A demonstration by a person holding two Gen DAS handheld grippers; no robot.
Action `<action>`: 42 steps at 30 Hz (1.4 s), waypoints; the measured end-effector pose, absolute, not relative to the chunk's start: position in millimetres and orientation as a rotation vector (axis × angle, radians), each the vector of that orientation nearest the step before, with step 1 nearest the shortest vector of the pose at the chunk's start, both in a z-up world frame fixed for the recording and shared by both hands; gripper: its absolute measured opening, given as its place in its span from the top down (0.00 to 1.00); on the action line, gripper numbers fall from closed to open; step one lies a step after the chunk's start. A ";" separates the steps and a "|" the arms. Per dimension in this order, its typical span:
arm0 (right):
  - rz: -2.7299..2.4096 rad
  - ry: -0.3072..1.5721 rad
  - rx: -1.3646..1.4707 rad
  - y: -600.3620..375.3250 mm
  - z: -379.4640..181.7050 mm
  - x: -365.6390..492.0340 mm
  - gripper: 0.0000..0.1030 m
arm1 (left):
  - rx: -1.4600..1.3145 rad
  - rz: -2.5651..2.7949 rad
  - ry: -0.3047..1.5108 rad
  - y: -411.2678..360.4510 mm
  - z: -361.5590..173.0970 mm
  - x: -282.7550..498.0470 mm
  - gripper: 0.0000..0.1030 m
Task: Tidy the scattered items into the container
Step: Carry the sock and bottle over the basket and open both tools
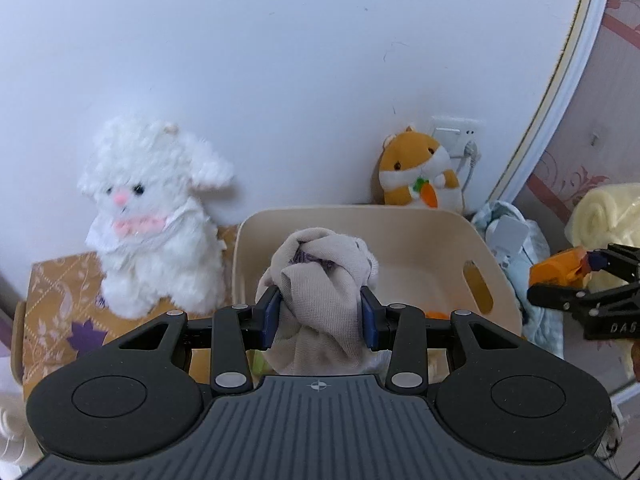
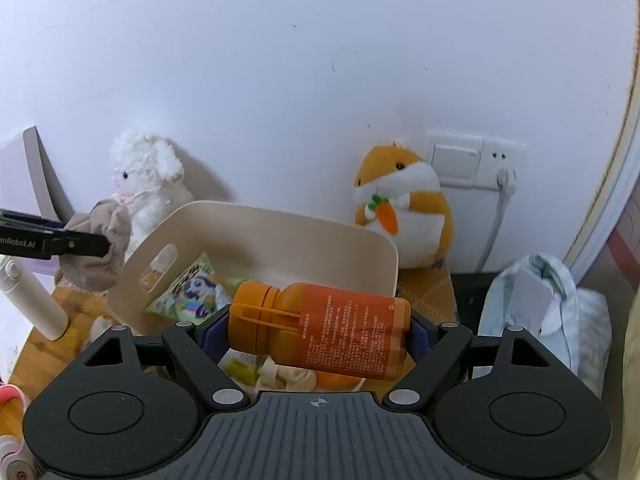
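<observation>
Nearest in the left wrist view, the left gripper (image 1: 320,314) is clenched on a bundled beige cloth (image 1: 320,280), which is held in front of and above the cream container (image 1: 400,240). The cloth is judged soft, light and compliant; any bunched fold serves as a hold. In the right wrist view, the right gripper (image 2: 316,332) is clamped end to end on an orange bottle (image 2: 324,328), held lying sideways over the container's near rim. The bottle is judged rigid and smooth, so slipping is possible. Its label carries small print too fine to be read. 1 colourful snack packet (image 2: 192,288) is seen inside the container. Farther back, a white plush lamb (image 1: 156,216) and an orange hamster plush (image 2: 404,208) are set against the wall.
</observation>
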State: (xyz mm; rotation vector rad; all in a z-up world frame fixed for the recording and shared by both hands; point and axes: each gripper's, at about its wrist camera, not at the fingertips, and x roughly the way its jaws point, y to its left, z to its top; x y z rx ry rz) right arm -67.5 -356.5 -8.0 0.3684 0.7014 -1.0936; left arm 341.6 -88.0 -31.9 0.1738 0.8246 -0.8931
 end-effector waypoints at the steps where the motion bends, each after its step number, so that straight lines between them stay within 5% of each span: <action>1: -1.097 0.703 0.370 -360.0 -8.7 -65.4 0.20 | 0.175 -0.877 0.825 -94.1 -32.2 342.5 0.60; 15: -1.054 0.823 0.423 -404.2 -65.1 -26.5 0.20 | 0.242 -0.813 0.982 -151.2 -97.3 339.5 0.58; 23: -1.045 0.920 0.482 -400.3 -89.5 -24.5 0.17 | 0.241 -0.804 0.962 -145.4 -104.0 328.6 0.25; 29: -1.065 0.878 0.430 -385.2 -76.6 -24.4 0.00 | 0.237 -0.817 0.938 -133.0 -88.7 327.8 0.25; 42: -1.110 0.747 0.430 -330.0 -53.4 -41.0 0.00 | 0.272 -0.812 0.881 -51.2 -63.8 334.8 0.23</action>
